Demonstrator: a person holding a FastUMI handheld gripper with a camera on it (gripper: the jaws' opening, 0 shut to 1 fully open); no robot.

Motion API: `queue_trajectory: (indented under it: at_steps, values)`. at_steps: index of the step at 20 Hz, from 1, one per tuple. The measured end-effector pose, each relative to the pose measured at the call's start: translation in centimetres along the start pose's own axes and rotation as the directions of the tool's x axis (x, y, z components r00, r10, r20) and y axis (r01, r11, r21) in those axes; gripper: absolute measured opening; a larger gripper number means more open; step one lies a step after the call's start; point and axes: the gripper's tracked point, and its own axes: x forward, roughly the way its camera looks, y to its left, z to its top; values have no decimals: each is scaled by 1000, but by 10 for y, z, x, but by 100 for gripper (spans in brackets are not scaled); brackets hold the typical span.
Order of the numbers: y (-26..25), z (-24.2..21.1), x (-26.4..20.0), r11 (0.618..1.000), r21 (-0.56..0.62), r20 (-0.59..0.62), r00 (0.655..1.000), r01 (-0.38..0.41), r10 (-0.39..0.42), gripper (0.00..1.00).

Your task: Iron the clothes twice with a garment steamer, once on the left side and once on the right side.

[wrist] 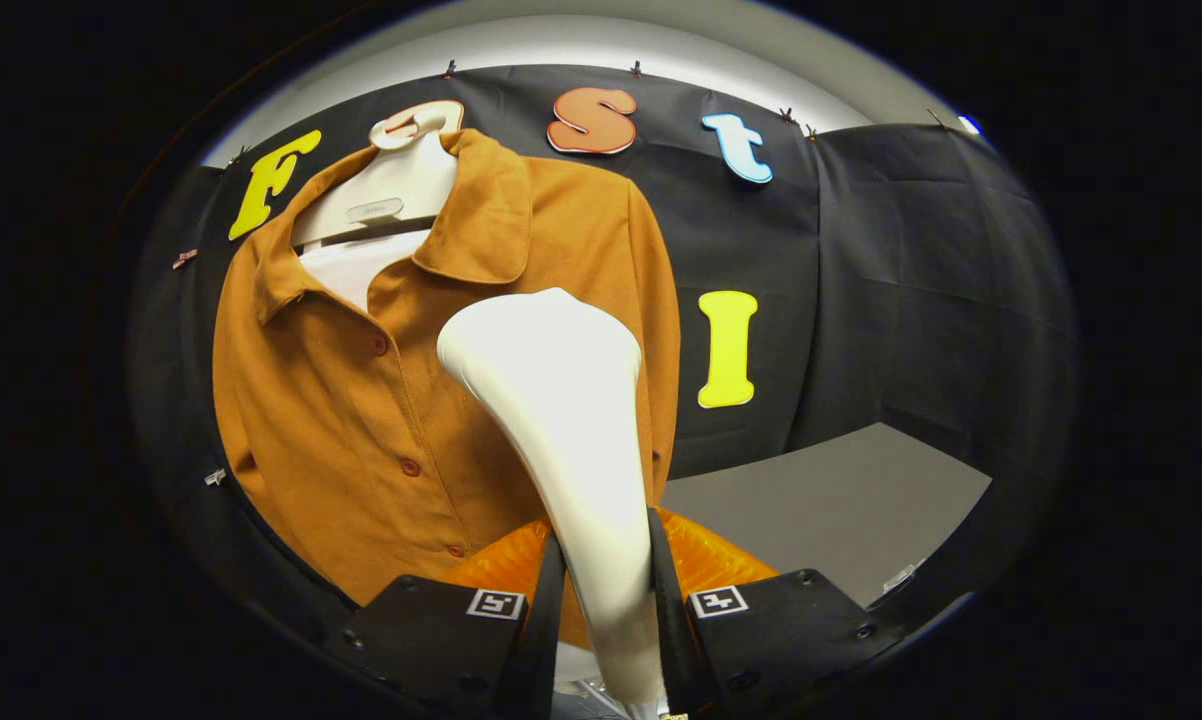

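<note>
Gripper (606,600) clamped on both sides of the white garment steamer (561,420), its head raised before the right half of the orange-brown shirt (361,400) hung on a hanger (381,200); pass apparently starting, next needing contact stroke downward

We see our gripper (606,590) closed on the neck of the garment steamer (561,400). Both fingers (546,600) press its sides, one on each side, and they point forward and slightly up.

Shirt (361,400) close ahead; open tabletop (831,500) alongside.
</note>
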Motion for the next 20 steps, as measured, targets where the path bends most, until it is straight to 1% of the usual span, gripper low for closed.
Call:
queue_trajectory:
  at_steps: [5, 9, 16, 20]
  values:
    - [12, -26, 22, 999, -25, -85, 996, 22, -24, 46]
    - [19, -56, 34, 999, -38, -169, 985, 30, -37, 46]
    - [14, -114, 48, 998, -57, -306, 951, 31, -47, 46]
    - [4, -148, 53, 998, -56, -390, 920, 29, -49, 46]
